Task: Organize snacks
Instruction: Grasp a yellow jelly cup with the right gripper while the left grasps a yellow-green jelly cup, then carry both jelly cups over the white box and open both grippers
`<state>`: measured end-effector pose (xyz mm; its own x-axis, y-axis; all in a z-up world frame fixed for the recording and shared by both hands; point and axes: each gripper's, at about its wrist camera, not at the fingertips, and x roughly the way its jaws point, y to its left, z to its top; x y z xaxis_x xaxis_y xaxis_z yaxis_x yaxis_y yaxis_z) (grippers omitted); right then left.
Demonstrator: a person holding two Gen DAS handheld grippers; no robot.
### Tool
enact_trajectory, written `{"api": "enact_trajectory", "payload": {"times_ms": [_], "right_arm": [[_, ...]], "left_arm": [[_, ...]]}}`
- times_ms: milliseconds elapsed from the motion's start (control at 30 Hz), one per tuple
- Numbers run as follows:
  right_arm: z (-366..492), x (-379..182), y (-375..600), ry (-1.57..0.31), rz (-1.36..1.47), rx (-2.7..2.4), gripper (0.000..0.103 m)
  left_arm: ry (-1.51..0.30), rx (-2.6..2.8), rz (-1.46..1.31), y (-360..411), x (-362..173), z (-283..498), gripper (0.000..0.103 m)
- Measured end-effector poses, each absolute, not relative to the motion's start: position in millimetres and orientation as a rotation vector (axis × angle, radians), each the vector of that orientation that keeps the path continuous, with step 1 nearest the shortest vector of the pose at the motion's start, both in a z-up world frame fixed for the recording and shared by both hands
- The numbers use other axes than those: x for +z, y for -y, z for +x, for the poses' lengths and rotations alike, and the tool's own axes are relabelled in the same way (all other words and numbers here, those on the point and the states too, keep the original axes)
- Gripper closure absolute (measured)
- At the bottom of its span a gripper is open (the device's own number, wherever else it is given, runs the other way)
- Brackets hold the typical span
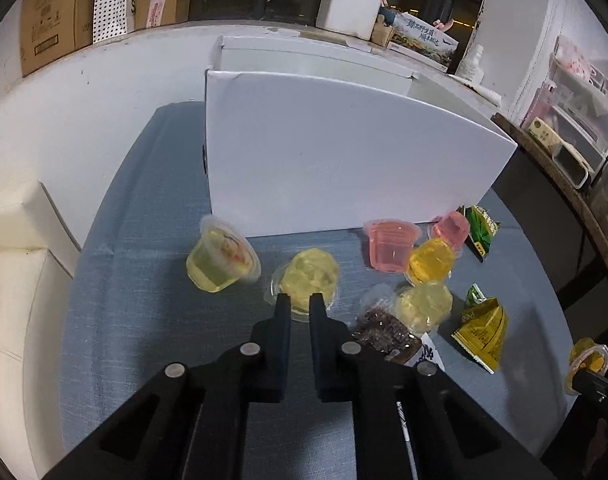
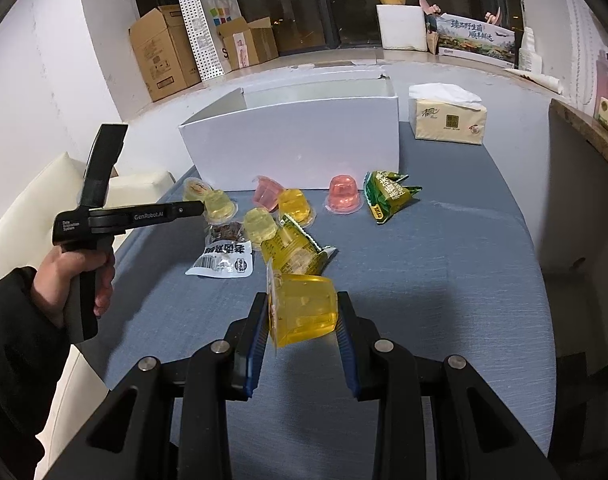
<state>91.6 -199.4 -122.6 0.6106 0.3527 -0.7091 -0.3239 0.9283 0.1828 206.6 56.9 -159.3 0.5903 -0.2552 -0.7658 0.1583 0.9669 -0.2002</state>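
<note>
Blue cloth covers the desk (image 2: pixel 444 280), with a white open box (image 2: pixel 296 144) at its far side and a tissue pack (image 2: pixel 448 120) to the right of the box. Snacks lie scattered in front of the box: pale yellow jelly cups, two pink cups (image 1: pixel 392 244), an orange cup (image 1: pixel 430 260), green packets (image 2: pixel 388 196), a yellow packet (image 1: pixel 482 334) and a clear bag of dark snacks (image 1: pixel 384 328).

The left tool (image 1: pixel 300 306) has its jaws drawn narrow, pinched on the near rim of a pale yellow cup (image 1: pixel 308 276) that sits upside down on the cloth. Another pale cup (image 1: pixel 222 260) lies tilted to its left, just beside the box wall. A hand (image 2: pixel 84 280) in a dark sleeve grips this tool's handle.

The right tool (image 2: pixel 300 316) holds an orange jelly cup (image 2: pixel 304 310) on its side between blue pads, lifted above the cloth near the front of the desk, its lid facing left.
</note>
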Motion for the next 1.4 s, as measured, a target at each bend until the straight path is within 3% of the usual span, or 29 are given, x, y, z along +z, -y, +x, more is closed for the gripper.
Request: {"api": "enact_trajectory", "payload": {"times_ms": [133,233,267,300,733,767,800,833,1300,1400], "right_arm": [[90.3,-123.1,199.4,-0.826,0.037,0.390,0.068],[90.7,-124.5,200.9,-0.830,0.044,0.391,0.068],[90.7,-124.9,201.1,-0.830,0.045,0.391,0.068],[91.0,-125.4,201.3,-0.830,0.046,0.391,0.068],[94.7,-132.6,207.6,-0.846,0.066,0.391,0.068],[94.7,-132.5,208.4,-0.846,0.067,0.391,0.068],[94.9,-132.7,208.5,-0.846,0.068,0.391,0.068],[95.0,-132.6,209.5,-0.845,0.070,0.390,0.068],[96.3,-128.7,208.7,-0.826,0.087,0.406,0.068],[101.3,-122.8,209.2,-0.812,0.095,0.409,0.068]], "left_arm": [[-0.923,-0.219,-0.142,-65.2,-160.0,210.2,0.091],[-0.934,-0.200,-0.158,-68.8,-163.8,213.8,0.041],[-0.929,-0.192,-0.159,-68.8,-163.8,213.7,0.015],[-0.916,-0.183,-0.159,-68.1,-163.3,213.1,0.006],[-0.925,-0.224,-0.123,-36.2,-171.6,235.7,0.007],[-0.932,-0.230,-0.121,-35.2,-173.3,238.9,0.015],[-0.938,-0.231,-0.116,-34.2,-174.5,241.2,0.048],[-0.960,-0.214,-0.104,-32.9,-177.2,245.1,0.063],[-0.841,-0.266,-0.075,-22.6,-140.7,208.9,0.063],[-0.792,-0.282,-0.065,-21.0,-117.3,200.6,0.068]]}}
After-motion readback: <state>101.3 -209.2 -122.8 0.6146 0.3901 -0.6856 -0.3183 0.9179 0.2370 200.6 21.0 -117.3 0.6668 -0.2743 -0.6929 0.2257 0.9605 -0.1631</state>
